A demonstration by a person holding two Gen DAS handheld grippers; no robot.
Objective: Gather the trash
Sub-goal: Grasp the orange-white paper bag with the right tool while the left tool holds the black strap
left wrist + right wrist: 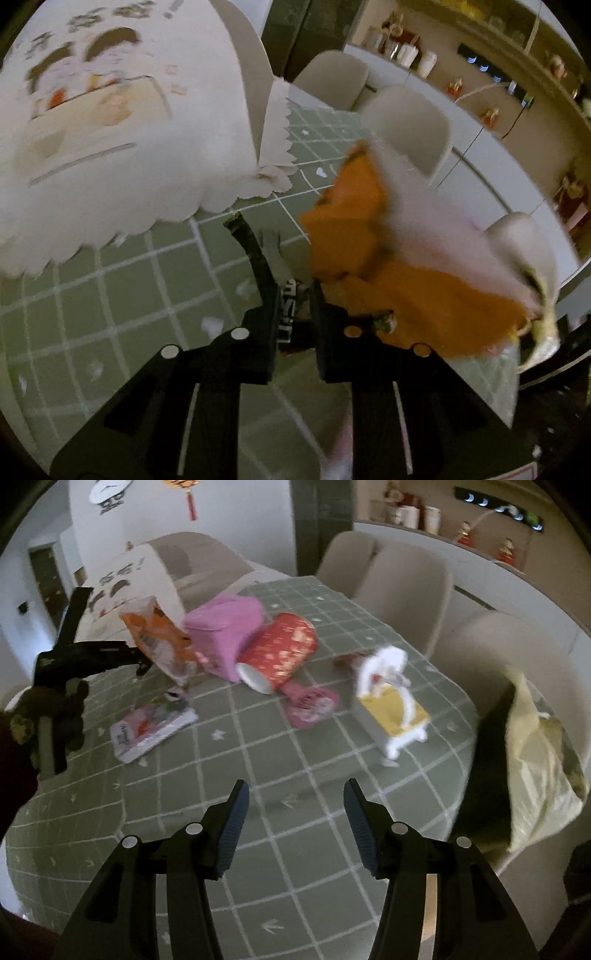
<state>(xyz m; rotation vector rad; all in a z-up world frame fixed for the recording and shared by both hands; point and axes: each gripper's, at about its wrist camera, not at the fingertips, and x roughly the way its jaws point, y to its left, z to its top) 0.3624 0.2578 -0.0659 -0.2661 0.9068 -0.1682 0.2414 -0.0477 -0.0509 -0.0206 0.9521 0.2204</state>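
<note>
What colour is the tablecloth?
The tablecloth is green with white grid lines and small white marks, clearest in the right wrist view.

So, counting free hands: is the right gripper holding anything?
No, the right gripper is open and empty above the green checked tablecloth.

— Dim room: beige chairs [402, 590] ring the table's green checked cloth [295, 878].
— White wall [240, 517] behind, and a long shelf [443, 542] with jars and figurines.
</note>
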